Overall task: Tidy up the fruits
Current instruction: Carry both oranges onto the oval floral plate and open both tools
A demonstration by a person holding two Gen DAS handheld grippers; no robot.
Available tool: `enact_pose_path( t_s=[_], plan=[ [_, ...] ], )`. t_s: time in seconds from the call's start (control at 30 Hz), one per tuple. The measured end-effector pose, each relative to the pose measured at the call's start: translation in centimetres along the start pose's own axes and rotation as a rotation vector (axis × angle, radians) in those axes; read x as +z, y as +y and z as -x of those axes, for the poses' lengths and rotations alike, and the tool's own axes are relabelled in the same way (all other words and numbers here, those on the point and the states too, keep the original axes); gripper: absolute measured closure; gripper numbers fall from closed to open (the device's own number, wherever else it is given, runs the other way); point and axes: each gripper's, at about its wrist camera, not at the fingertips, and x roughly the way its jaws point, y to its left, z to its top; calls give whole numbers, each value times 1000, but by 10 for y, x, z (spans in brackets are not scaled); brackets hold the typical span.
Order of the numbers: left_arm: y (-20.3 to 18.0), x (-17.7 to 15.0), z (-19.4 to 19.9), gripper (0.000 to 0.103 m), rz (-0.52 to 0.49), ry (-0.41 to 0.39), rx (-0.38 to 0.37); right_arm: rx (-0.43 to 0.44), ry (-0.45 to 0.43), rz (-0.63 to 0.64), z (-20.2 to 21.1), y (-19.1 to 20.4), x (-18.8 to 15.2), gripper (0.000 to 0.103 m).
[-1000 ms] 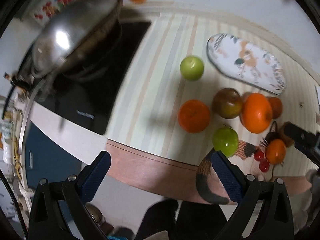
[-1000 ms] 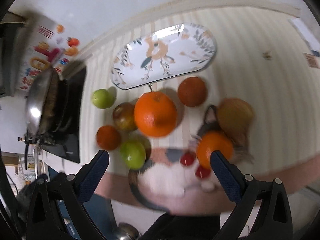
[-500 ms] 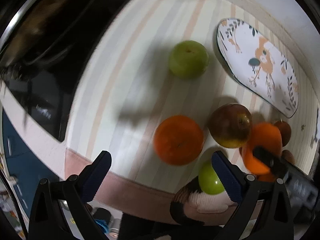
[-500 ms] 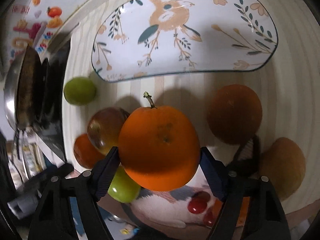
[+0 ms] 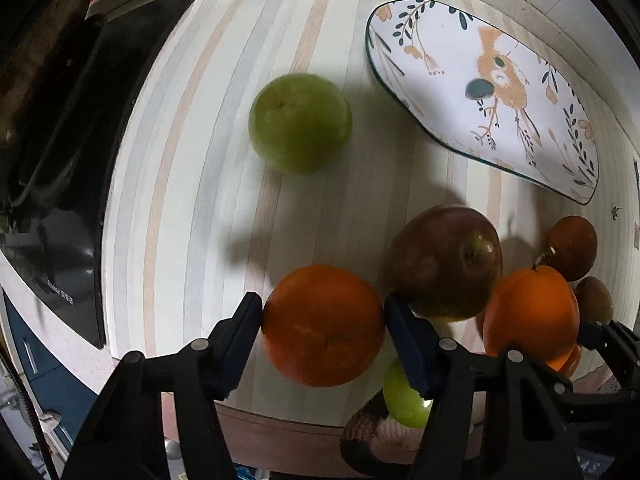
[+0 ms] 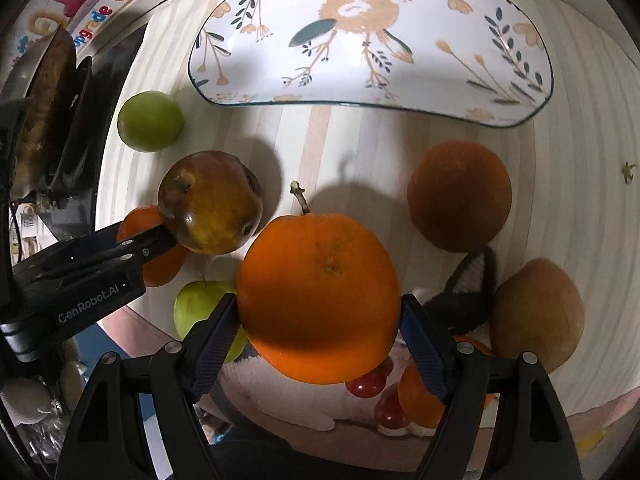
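My left gripper (image 5: 323, 322) is shut on a small orange (image 5: 323, 326) on the striped mat. My right gripper (image 6: 319, 322) is shut on a larger stemmed orange (image 6: 318, 296), also seen in the left wrist view (image 5: 530, 314). The left gripper shows in the right wrist view (image 6: 148, 246). A bird-patterned plate (image 6: 520, 56) lies behind the fruit, also in the left wrist view (image 5: 452, 60). A dark red apple (image 6: 210, 208) sits between the two oranges. One green apple (image 5: 300, 122) lies farther back, another (image 6: 196, 308) near the mat's front edge.
A dark orange (image 6: 460, 196) and a brownish fruit (image 6: 536, 314) lie right. A knitted basket (image 6: 466, 304) holds cherries (image 6: 366, 386) and a small orange (image 6: 418, 398). A black cooktop (image 5: 68, 184) with a pan (image 6: 44, 100) stands left. The counter edge (image 5: 280, 426) is close in front.
My left gripper came down and closed on the small orange. My right gripper closed in around the stemmed orange and now grips it.
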Motion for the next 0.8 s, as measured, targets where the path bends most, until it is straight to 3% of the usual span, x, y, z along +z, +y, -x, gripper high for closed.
enact_pose_path(
  t_s=[0.13,0.27,0.47,0.63,0.8],
  plan=[
    [18,-13,-2,42,11,-1,22,-4,15,7,-5,9,4,20],
    [30,-21,0,39,38,-4,-4,5,29,6,-8,3,9,20],
    [33,-19,-7,38,15,16,43,2,40,7,-7,-4,13,20],
    [35,-16,0,38,23,29,37,10,54,-1,-13,-5,12,20],
    [36,-36,-2,40,46,25,38,-1,76,-6,-24,-3,13,21]
  ],
)
